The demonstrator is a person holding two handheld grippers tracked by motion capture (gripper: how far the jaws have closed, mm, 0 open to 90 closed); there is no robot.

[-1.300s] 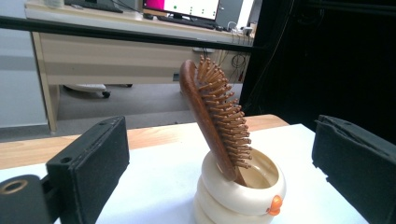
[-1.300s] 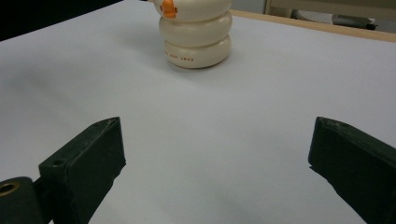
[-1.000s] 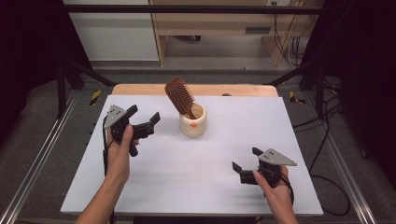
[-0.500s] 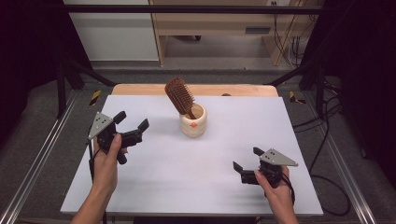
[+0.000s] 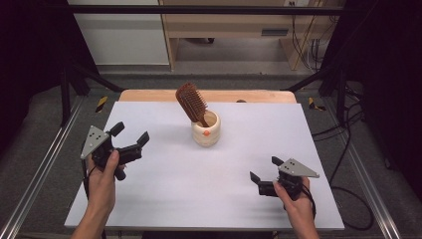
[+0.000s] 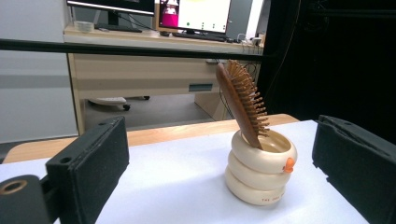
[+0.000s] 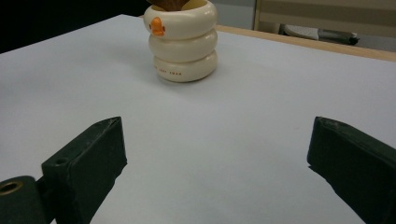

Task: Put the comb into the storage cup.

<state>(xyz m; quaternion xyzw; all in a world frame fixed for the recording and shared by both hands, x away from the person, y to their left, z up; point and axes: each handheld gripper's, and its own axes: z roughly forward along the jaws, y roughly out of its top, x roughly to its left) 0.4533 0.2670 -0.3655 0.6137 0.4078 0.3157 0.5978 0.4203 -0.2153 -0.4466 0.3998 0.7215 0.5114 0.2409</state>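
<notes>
The person has a gripper in each hand over the white table (image 5: 164, 199), and neither one is holding anything. The left gripper (image 5: 130, 141) is lifted at the left side of the table, tilted, its jaws spread wide and aimed toward the middle. In the left gripper view the two black jaws stand far apart at the bottom corners, and between them, well ahead, sits a cream holder (image 6: 260, 171) shaped like three stacked rings with a small orange knob on its side. A wooden hairbrush (image 6: 240, 101) stands in that holder handle down, leaning, its bristles facing the right jaw's side. Nothing touches it.

The right gripper (image 5: 266, 173) rests low near the table's front right, the hand (image 5: 297, 209) behind it, jaws likewise wide open. Seen along those jaws in the right gripper view, the holder (image 7: 183, 42) is well ahead and a little toward the left jaw, with bare table between; the brush is cut off at the top edge there.

From above, the holder (image 5: 206, 130) stands farther from the person than both grippers, between them, nearer the left gripper than the right, and well apart from each. The brush head (image 5: 191, 101) rises above the rim, leaning toward the left gripper's side.
</notes>
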